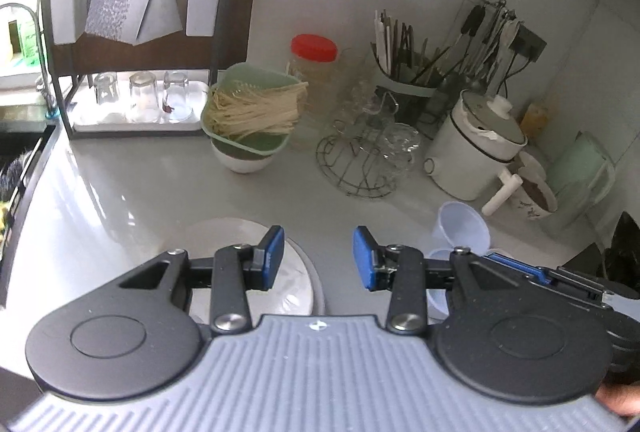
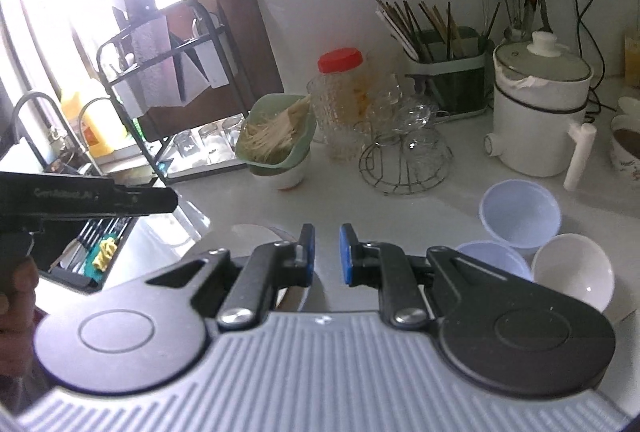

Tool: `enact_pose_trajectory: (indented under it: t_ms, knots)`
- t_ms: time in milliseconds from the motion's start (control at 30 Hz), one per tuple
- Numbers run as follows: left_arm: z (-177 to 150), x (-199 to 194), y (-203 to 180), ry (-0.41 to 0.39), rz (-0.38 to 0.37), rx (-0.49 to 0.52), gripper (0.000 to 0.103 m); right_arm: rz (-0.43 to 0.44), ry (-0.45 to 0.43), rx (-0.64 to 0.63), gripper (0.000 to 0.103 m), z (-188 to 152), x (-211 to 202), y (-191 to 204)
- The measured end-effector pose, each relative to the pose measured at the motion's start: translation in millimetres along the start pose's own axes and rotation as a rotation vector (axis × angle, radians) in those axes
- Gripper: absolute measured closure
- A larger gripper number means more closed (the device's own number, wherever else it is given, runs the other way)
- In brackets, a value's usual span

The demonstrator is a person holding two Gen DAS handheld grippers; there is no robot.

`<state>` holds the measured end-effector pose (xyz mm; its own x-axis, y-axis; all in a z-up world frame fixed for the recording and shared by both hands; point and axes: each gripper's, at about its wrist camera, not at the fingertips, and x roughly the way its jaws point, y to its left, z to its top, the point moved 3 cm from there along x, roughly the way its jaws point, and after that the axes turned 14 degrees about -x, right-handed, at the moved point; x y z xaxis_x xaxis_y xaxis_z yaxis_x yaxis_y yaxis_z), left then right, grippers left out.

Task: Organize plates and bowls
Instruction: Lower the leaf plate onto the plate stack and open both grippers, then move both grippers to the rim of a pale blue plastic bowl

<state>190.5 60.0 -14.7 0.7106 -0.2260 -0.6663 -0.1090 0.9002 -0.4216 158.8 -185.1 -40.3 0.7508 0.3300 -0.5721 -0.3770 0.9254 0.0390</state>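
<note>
Left gripper (image 1: 319, 258) hovers over the grey counter (image 1: 132, 192), jaws spread wide, nothing between the blue pads (image 1: 276, 256). A white plate (image 1: 236, 236) lies flat on the counter just under and ahead of its left finger, partly hidden by it.

Right gripper (image 2: 325, 254) is narrower: pads a small gap apart, nothing held. Part of the same white plate (image 2: 256, 232) shows ahead of its left finger. The left gripper's black body (image 2: 92, 198) enters at the left edge of the right wrist view, with a hand (image 2: 16, 296) below it.

Bowls sit to the right of the right gripper: pale blue bowl (image 2: 520, 212) furthest back, second pale blue bowl (image 2: 496, 260) nearer and partly behind the finger linkage, white bowl (image 2: 572, 272) beside them. All three upright, clustered, touching or nearly so. In the left wrist view only a pale blue bowl (image 1: 464, 226) shows clearly, just past the right finger.

Back of the counter: green strainer of noodles (image 1: 252, 112) resting on a white bowl (image 1: 244, 160), red-lidded jar (image 1: 314, 64), wire rack with glasses (image 1: 360, 160), utensil holder (image 1: 404, 80), white lidded pot (image 1: 476, 148), black dish rack (image 1: 132, 32) with upturned glasses. Sink (image 2: 80, 252) at left.
</note>
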Motion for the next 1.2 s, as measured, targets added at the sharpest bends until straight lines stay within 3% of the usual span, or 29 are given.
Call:
enact_pose_trajectory:
  t_ms: [200, 433, 667, 900, 1100, 1200]
  knots:
    - [-34, -13, -10, -0.031, 0.031, -0.024, 0.059, 0.019, -0.009, -0.053, 0.087, -18, -23, -6]
    - [-73, -27, -20, -0.005, 0.062, -0.042, 0.059, 0.029, 0.007, -0.056, 0.087, -41, -49, -11]
    - [-96, -38, -26, 0.003, 0.076, -0.02, 0.039, 0.023, 0.015, -0.028, 0.087, -59, -65, -11]
    - [-104, -23, -20, 0.045, 0.106, -0.011, 0.031, -0.015, 0.035, -0.007, 0.086, -75, -68, -12]
    - [-97, 1, -27, 0.077, 0.098, 0.023, 0.025, -0.127, 0.04, -0.047, 0.085, -75, -69, -17]
    - [-86, 17, -30, 0.099, 0.076, 0.05, 0.024, -0.144, 0.048, -0.01, 0.062, -73, -63, -24]
